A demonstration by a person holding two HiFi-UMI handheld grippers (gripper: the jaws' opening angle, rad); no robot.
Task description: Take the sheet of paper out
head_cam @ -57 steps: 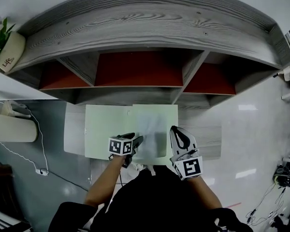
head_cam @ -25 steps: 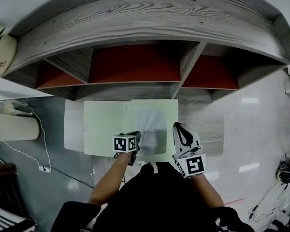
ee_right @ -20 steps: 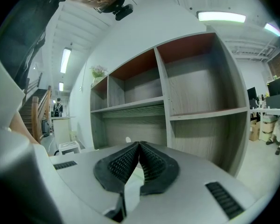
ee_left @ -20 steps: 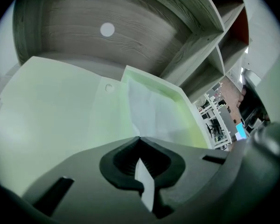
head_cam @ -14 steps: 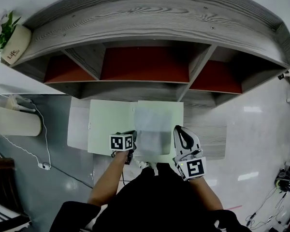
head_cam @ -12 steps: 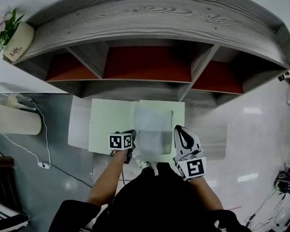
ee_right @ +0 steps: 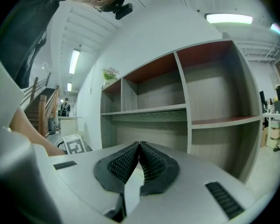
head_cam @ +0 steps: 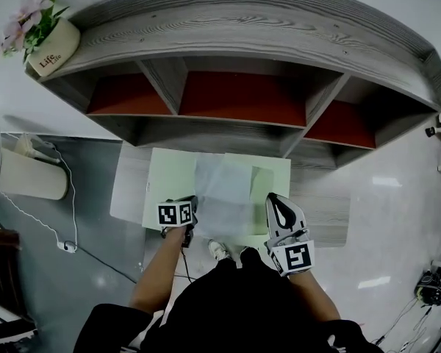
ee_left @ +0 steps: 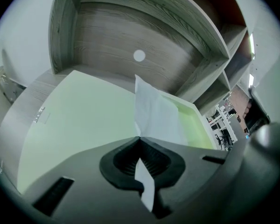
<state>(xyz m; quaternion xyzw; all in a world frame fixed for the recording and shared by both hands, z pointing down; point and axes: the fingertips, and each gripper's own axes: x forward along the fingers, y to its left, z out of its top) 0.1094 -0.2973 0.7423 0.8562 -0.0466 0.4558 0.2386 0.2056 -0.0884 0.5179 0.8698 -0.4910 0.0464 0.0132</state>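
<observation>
A pale green folder [head_cam: 169, 190] lies open on a low wooden top in front of the shelf unit. A white sheet of paper [head_cam: 222, 193] lies slanted across it, and a strip of green at the folder's right side is bare beside the sheet. My left gripper [head_cam: 189, 206] is shut on the sheet's near left edge. In the left gripper view the sheet [ee_left: 156, 115] runs from the closed jaws [ee_left: 140, 139] out over the folder [ee_left: 79, 120]. My right gripper [head_cam: 273, 201] is at the folder's near right edge. In the right gripper view its jaws [ee_right: 139, 146] are closed on a thin pale edge.
The grey wooden shelf unit [head_cam: 242, 98] with red-backed bays stands right behind the folder. A potted plant [head_cam: 51, 46] sits on its left end. A white cylinder [head_cam: 29, 175] and a cable [head_cam: 66, 245] lie on the floor at left. The person's feet are under the folder's near edge.
My left gripper has moved left and a little up with the sheet in it. The sheet has slid left across the folder, baring green at the right. The right gripper shifted only slightly.
</observation>
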